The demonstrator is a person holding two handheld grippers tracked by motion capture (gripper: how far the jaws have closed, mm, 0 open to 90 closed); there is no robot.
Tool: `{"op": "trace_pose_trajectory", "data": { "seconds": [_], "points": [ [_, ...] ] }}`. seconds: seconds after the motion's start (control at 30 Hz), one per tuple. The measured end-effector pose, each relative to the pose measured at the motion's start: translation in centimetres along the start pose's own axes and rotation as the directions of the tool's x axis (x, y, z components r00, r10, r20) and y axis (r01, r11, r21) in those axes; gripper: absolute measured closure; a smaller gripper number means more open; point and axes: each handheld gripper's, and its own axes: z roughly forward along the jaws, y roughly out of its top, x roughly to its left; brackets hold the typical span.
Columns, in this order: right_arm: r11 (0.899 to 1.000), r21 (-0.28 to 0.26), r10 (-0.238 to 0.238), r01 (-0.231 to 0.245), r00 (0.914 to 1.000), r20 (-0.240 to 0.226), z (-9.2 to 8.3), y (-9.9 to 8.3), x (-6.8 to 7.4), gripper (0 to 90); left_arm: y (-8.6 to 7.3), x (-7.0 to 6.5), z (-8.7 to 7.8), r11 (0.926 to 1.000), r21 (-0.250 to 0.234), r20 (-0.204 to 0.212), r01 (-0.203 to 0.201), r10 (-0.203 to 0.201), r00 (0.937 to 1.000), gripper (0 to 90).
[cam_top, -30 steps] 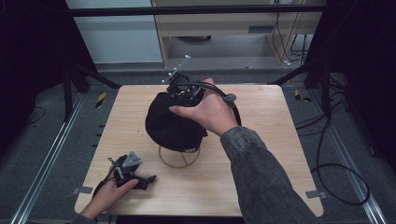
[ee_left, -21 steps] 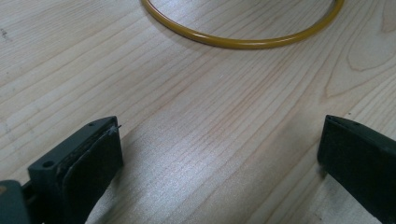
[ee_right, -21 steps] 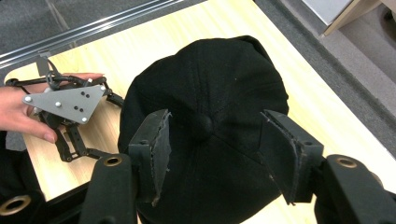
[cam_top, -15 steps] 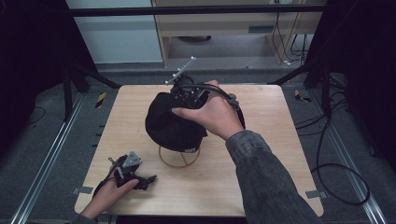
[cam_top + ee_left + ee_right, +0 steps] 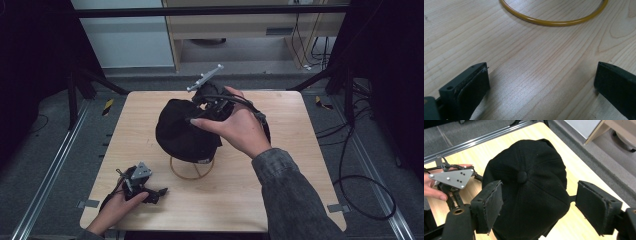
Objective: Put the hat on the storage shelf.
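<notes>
Across the wooden table [image 5: 280, 200], seen from the high view, a black cap [image 5: 182, 132] is found near the centre, seated on a stand whose yellow ring base [image 5: 192, 172] rests flat on the tabletop beneath it. From the right gripper view the cap [image 5: 529, 190] is seen from above, crown button uppermost, with its panels smooth and its shape full, so the placing of the cap on the stand is judged to be done or nearly so. The right gripper [image 5: 212, 102] is held at the far side of the cap by the person's right hand [image 5: 237, 127]; its jaws have just been opening and now stand wide, one pad on each side of the crown, and no pad is seen pressing on the fabric, so the cap is judged to be released. What is left, as far as can be judged, is withdrawal of the right gripper and possibly a small straightening of the cap. The left gripper [image 5: 145, 187] is rested on the near left part of the table, well apart from the cap, in the left hand [image 5: 115, 212]. Its jaws are spread wide over bare wood with nothing between them, and part of the yellow ring [image 5: 554, 22] is visible ahead of them
</notes>
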Motion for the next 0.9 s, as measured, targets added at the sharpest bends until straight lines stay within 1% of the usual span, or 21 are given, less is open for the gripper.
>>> {"op": "trace_pose_trajectory", "data": {
  "seconds": [0.17, 0.3, 0.43, 0.67, 0.77, 0.9],
  "points": [
    [0.999, -0.029, 0.018, -0.018, 0.9997, 0.016, -1.2, -0.6, -0.4, 18.4, 0.0, 0.0, 0.0, 1.0000, 0.000, 0.000, 0.001, -0.001, 1.0000, 0.0],
    [0.998, -0.049, 0.051, -0.050, 0.9986, 0.014, -2.1, -1.2, -0.7, 15.8, 0.0, 0.0, 0.0, 1.0000, 0.000, 0.000, 0.000, 0.000, 1.0000, 0.0],
    [0.997, -0.051, 0.061, -0.060, 0.9979, 0.020, -2.4, -1.7, -0.7, 14.2, 0.0, 0.0, 0.0, 1.0000, 0.000, 0.001, 0.000, 0.000, 1.0000, 0.0],
    [0.996, -0.064, 0.061, -0.060, 0.9979, 0.022, -2.6, -2.6, -0.5, 10.7, 0.0, 0.0, 0.0, 1.0000, 0.000, 0.001, 0.000, 0.000, 1.0000, 0.0],
    [0.994, -0.085, 0.064, -0.061, 0.9977, 0.024, -3.0, -3.3, -0.4, 9.8, 0.0, 0.0, 0.0, 1.0000, 0.001, 0.001, -0.001, 0.001, 1.0000, 0.0],
    [0.993, -0.086, 0.079, -0.075, 0.9962, 0.038, -3.4, -4.8, -0.7, 8.7, 0.0, 0.0, 0.0, 1.0000, 0.000, 0.002, 0.001, -0.001, 1.0000, 0.0]
  ]
}}
